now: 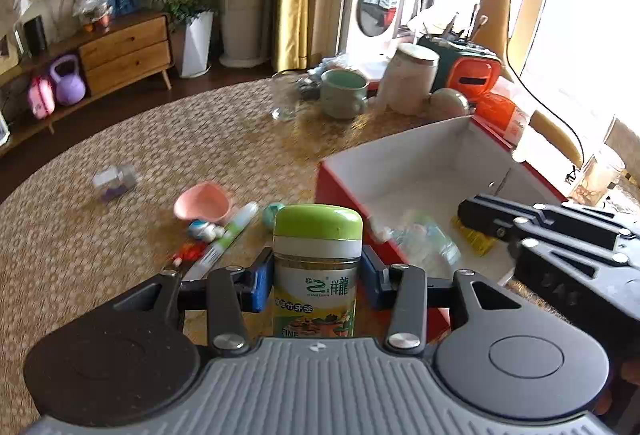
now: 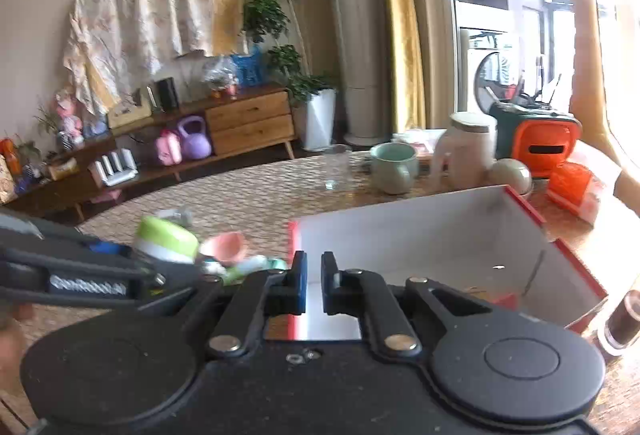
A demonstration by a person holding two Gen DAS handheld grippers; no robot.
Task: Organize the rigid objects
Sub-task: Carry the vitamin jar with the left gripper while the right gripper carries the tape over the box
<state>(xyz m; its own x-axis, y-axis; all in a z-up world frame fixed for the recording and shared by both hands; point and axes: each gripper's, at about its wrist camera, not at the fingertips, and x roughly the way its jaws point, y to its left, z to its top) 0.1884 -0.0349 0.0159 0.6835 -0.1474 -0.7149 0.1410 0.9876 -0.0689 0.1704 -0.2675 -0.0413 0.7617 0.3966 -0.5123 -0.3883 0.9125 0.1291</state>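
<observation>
My left gripper [image 1: 316, 281] is shut on a green-lidded toothpick jar [image 1: 317, 267], held upright just left of the red box [image 1: 340, 191] with a white inside. The jar's lid also shows in the right wrist view [image 2: 166, 237]. In the box lie a clear plastic bottle [image 1: 426, 241] and a yellow packet [image 1: 474, 237]. My right gripper [image 2: 314, 281] hangs over the box's near left corner [image 2: 294, 235], its jaws almost closed and holding nothing. On the mat lie a pink scoop [image 1: 204, 201], a white-green marker [image 1: 232, 231], small toys [image 1: 204, 231] and a small clear jar [image 1: 116, 179].
At the table's far side stand a green mug [image 1: 344, 93], a glass [image 1: 284, 97], a white canister [image 1: 408, 79], an orange-green case [image 1: 468, 69] and an orange packet [image 1: 502, 115]. A dark glass [image 2: 622, 319] stands right of the box. A cabinet and plants line the wall.
</observation>
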